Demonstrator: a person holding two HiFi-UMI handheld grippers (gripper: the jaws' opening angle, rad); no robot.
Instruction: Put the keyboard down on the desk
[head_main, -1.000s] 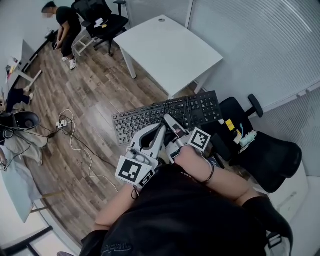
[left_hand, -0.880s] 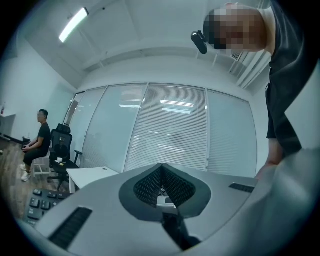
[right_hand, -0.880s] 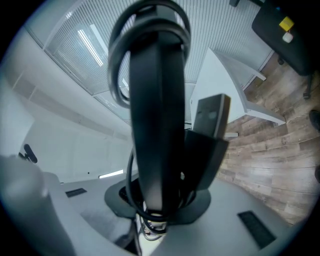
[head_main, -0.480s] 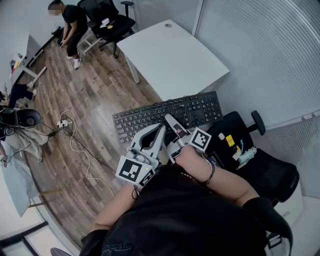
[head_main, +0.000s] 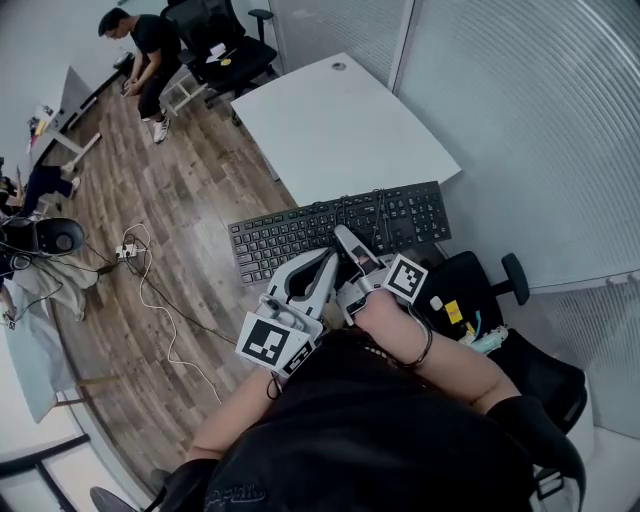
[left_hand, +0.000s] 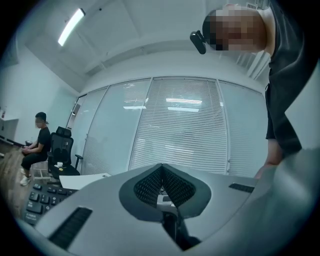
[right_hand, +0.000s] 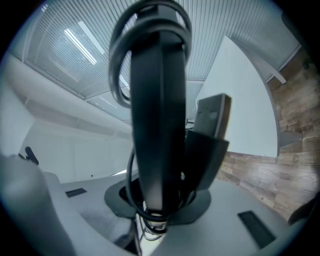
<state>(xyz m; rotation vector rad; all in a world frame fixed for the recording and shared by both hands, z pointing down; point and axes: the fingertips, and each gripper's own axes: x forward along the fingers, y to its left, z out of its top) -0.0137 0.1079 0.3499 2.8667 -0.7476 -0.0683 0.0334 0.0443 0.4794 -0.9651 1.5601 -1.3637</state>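
A black keyboard (head_main: 340, 228) hangs in the air just in front of the white desk (head_main: 340, 120), with a loop of its cable across the keys. My right gripper (head_main: 343, 238) is shut on its near edge. In the right gripper view the keyboard (right_hand: 157, 100) stands edge-on between the jaws of the right gripper (right_hand: 159, 200), with the cable looped round it. My left gripper (head_main: 327, 260) sits just left of the right one, by the keyboard's near edge, jaws shut on nothing. In the left gripper view the left gripper (left_hand: 161, 167) has its pads together, and a corner of the keyboard (left_hand: 40, 197) shows at the lower left.
A black office chair (head_main: 525, 355) stands at my lower right. Behind the desk runs a glass wall with blinds (head_main: 520, 120). On the wooden floor to the left lie a power strip and a white cable (head_main: 150, 285). A person (head_main: 150, 45) sits by another chair (head_main: 215, 35) at the far left.
The desk has come nearer to the held keyboard and the black chair has dropped back to the lower right. Both grippers keep the same hold and pose.
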